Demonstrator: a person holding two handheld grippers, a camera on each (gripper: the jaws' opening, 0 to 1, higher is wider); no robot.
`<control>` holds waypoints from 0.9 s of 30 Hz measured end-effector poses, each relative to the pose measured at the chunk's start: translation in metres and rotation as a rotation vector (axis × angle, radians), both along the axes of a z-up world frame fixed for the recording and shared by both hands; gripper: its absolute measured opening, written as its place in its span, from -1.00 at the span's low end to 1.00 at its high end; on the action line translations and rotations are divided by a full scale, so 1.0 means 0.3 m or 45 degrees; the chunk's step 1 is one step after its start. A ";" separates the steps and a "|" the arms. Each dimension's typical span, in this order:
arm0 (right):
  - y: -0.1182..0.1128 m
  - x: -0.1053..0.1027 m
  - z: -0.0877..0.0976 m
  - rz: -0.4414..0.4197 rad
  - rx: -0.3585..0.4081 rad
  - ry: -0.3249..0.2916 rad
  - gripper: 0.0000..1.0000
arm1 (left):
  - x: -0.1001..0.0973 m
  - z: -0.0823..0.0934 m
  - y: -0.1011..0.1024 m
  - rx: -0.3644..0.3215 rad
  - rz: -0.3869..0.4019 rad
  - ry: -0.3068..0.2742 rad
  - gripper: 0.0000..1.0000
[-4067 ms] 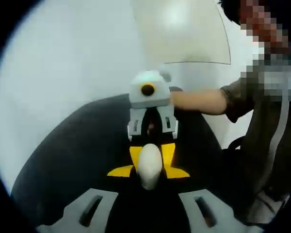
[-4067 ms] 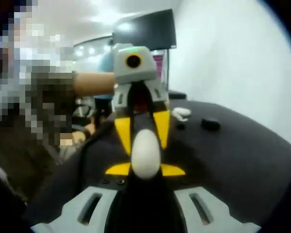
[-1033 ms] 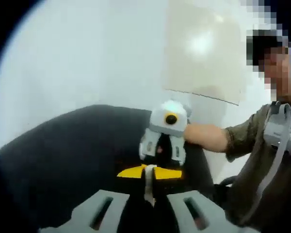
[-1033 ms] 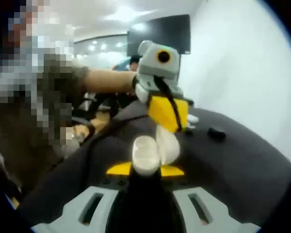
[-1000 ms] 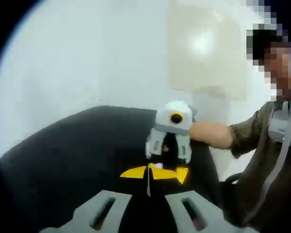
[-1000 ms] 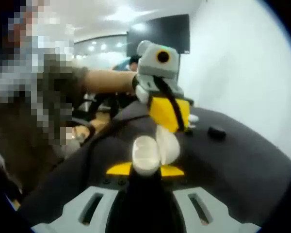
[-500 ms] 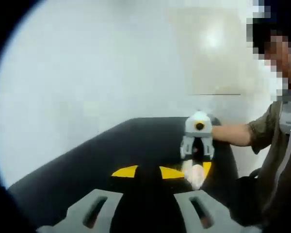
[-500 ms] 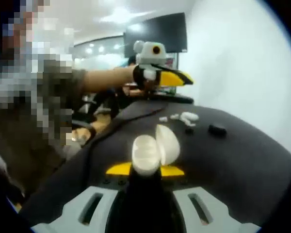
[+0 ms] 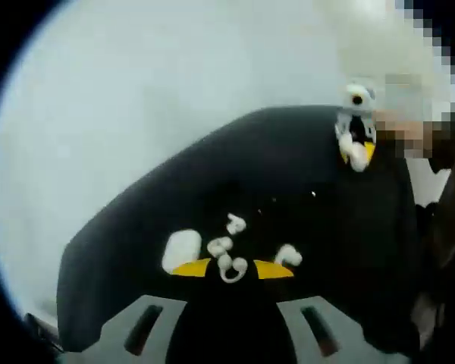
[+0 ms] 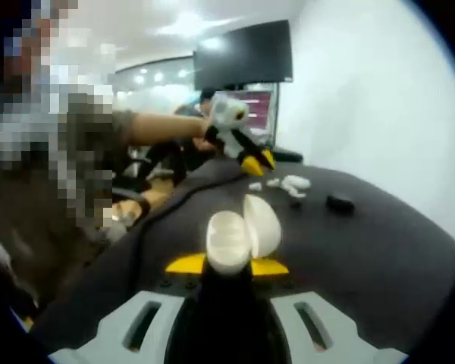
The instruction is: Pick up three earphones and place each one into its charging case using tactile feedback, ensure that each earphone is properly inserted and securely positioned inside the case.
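Clamping an open charging case (image 10: 241,233), right tongs (image 10: 227,265) hold; left tongs (image 9: 232,269) look closed, empty.

Scattered earphones (image 9: 231,267) and a closed case (image 9: 181,250) crowd the black table's (image 9: 303,174) near part.

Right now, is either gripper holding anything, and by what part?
The right gripper holds an open white charging case by its lower end. The left gripper holds nothing.

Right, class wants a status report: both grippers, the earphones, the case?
Right gripper shut on open white case. Left gripper low over loose earphones on black table, jaws unclear. Nothing in the way.
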State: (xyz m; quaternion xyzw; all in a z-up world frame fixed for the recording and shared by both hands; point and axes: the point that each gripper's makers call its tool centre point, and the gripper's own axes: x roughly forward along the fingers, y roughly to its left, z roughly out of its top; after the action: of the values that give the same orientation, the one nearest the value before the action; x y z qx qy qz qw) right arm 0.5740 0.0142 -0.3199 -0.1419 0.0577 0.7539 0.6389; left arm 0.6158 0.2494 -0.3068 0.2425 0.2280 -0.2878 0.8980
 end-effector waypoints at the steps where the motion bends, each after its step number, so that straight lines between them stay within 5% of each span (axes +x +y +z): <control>1: 0.000 0.000 0.000 0.000 0.000 0.001 -0.58 | 0.005 -0.005 0.008 0.032 0.006 -0.025 -0.68; 5: 0.000 -0.001 -0.001 0.001 0.001 0.002 -0.58 | 0.021 -0.004 -0.005 -0.087 0.049 -0.019 -0.75; 8: 0.000 -0.001 -0.001 0.003 0.002 0.002 -0.58 | 0.032 -0.010 -0.007 -0.240 0.110 0.058 -0.76; 11: -0.001 -0.001 -0.001 0.003 0.003 -0.001 -0.58 | 0.058 -0.017 0.044 -0.430 0.308 0.162 -0.83; 13: -0.001 -0.001 -0.001 0.005 0.004 -0.002 -0.58 | 0.044 -0.029 0.040 -0.575 0.340 0.277 -0.87; 20: 0.000 -0.001 -0.001 0.008 0.004 -0.002 -0.58 | 0.065 -0.057 0.041 -0.588 0.412 0.305 -0.90; 27: 0.001 0.000 -0.001 0.008 0.007 -0.006 -0.58 | 0.062 -0.064 0.029 -0.444 0.385 0.257 -0.93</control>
State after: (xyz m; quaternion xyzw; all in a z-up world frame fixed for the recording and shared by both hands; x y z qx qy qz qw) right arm 0.5740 0.0144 -0.3202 -0.1423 0.0536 0.7556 0.6371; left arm 0.6343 0.2582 -0.3258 0.0171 0.2971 -0.2079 0.9318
